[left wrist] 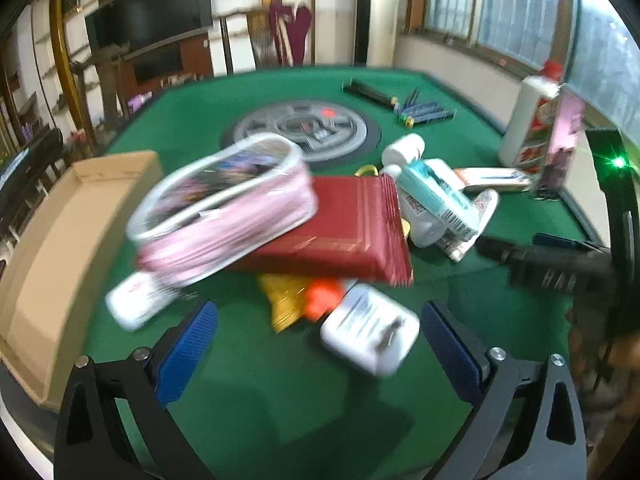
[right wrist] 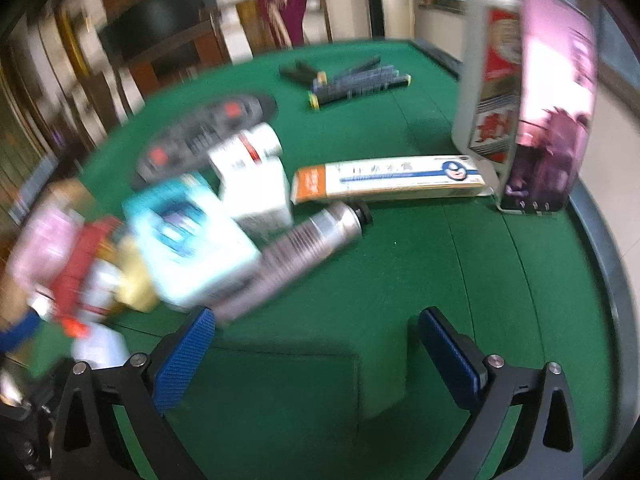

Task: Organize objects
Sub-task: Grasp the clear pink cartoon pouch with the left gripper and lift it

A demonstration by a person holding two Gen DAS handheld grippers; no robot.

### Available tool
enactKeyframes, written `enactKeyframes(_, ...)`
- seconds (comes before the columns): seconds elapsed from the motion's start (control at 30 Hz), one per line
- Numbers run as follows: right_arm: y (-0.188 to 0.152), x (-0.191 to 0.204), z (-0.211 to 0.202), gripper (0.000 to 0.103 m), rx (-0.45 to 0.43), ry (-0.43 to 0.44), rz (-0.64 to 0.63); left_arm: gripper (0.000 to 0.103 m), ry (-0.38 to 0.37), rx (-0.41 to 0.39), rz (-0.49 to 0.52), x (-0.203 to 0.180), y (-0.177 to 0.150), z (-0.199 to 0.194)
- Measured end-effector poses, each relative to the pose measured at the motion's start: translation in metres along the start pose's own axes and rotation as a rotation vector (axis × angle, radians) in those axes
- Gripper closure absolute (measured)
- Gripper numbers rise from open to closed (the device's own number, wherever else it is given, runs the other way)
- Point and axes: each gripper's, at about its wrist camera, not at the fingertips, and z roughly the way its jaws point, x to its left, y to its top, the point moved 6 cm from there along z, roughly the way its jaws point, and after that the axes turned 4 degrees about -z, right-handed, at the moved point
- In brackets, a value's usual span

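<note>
Objects lie heaped mid-table on the green felt table (left wrist: 248, 400): a pink pouch (left wrist: 224, 208) atop a red packet (left wrist: 340, 232), a toothpaste box (right wrist: 390, 178) further right. A cardboard box (left wrist: 52, 248) sits at the left edge. Left gripper (left wrist: 320, 340) and right gripper (right wrist: 316, 344) both gape wide, holding nothing.

The table (left wrist: 256, 420) wears matt green felt-like cloth. The open box (left wrist: 52, 240) is plain brown cardboard, dull and unprinted. The pink pouch (left wrist: 224, 208) looks like clear glossy plastic, and the red packet (left wrist: 344, 236) has a sheen with gold lines. The spray can (right wrist: 304, 240) is shiny metal, and the toothpaste carton (right wrist: 388, 180) is smooth printed card
</note>
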Motion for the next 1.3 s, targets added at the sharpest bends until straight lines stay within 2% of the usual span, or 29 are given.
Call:
enactKeyframes(0.1,0.008,0.01,-0.042,0.0,-0.177,0.002,-0.045,0.001,-0.002,-0.06,-0.011,0.025,-0.007,-0.023)
enactKeyframes(0.17,0.013,0.023,-0.059,0.0,-0.263,-0.005,-0.105,0.001,0.041,-0.083,-0.043,0.044,-0.002,-0.031)
enactKeyframes(0.23,0.014,0.034,-0.065,0.0,-0.298,0.01,-0.148,0.001,0.076,-0.099,-0.071,0.06,0.003,-0.034)
enactKeyframes(0.33,0.014,0.052,-0.06,0.0,-0.294,0.069,-0.181,0.001,0.078,-0.095,-0.106,0.085,0.014,-0.033)
enactKeyframes(0.37,0.014,0.058,-0.056,0.0,-0.29,0.097,-0.19,0.001,0.053,-0.104,-0.104,0.09,0.019,-0.033)
enactKeyframes(0.47,0.013,0.062,-0.048,0.0,-0.269,0.106,-0.215,0.001,-0.039,-0.12,-0.042,0.091,0.039,-0.023)
enactKeyframes(0.6,0.009,0.065,-0.043,0.0,-0.253,0.104,-0.225,0.001,-0.121,-0.084,0.029,0.097,0.063,0.0)
enactKeyframes(0.77,0.01,0.066,-0.038,0.0,-0.246,0.103,-0.22,0.002,-0.3,0.039,0.077,0.091,0.088,0.034)
enactKeyframes(0.87,0.011,0.068,-0.038,0.0,-0.247,0.102,-0.223,0.002,-0.426,0.076,0.074,0.082,0.096,0.046)
enactKeyframes(0.93,0.012,0.069,-0.039,0.0,-0.249,0.104,-0.229,0.002,-0.482,0.11,0.07,0.078,0.096,0.056)
enactKeyframes(1.07,0.012,0.069,-0.042,0.0,-0.26,0.098,-0.246,0.002,-0.493,0.203,0.058,0.064,0.079,0.067)
enactKeyframes(1.23,0.012,0.066,-0.04,0.0,-0.258,0.104,-0.232,0.002,-0.445,0.118,0.102,0.053,0.061,0.03)
enactKeyframes(1.3,0.012,0.066,-0.038,0.0,-0.252,0.115,-0.219,0.002,-0.394,0.059,0.117,0.051,0.056,0.014)
